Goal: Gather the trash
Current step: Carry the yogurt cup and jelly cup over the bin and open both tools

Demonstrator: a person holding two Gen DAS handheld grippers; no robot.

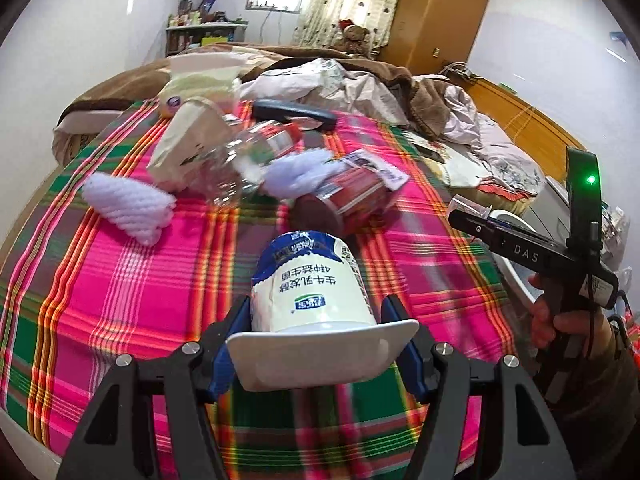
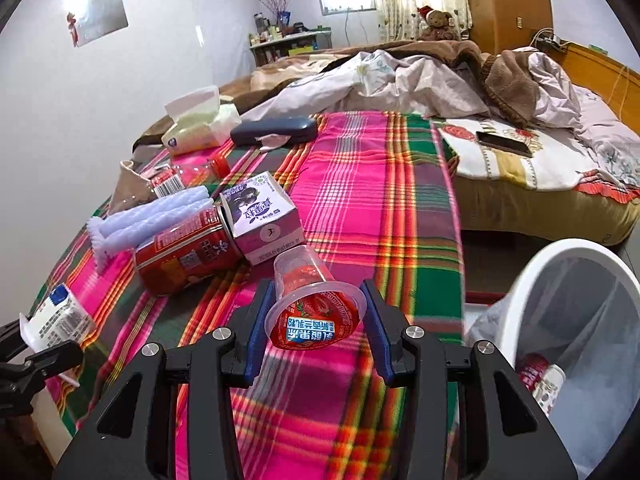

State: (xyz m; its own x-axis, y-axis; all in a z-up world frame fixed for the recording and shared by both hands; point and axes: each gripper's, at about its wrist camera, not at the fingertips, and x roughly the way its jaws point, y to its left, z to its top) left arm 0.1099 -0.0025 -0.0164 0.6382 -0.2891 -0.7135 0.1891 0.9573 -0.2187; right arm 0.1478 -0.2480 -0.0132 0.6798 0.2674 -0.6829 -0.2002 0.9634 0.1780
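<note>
Off to the right gripper's (image 2: 316, 316) right sits the bin (image 2: 532, 280); it's clamped on the cup (image 2: 312, 304), and the left gripper (image 1: 316, 332) grips a yogurt pot (image 1: 308, 284).

can (image 2: 182, 258) left of carton (image 2: 262, 216)

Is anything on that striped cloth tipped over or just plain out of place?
Yes. A red can, a clear bottle and a purple carton lie tipped in a jumble on the plaid cloth. They look like leftover rubbish. No spill shows. A phone lies loose on the unmade bed beyond.
</note>
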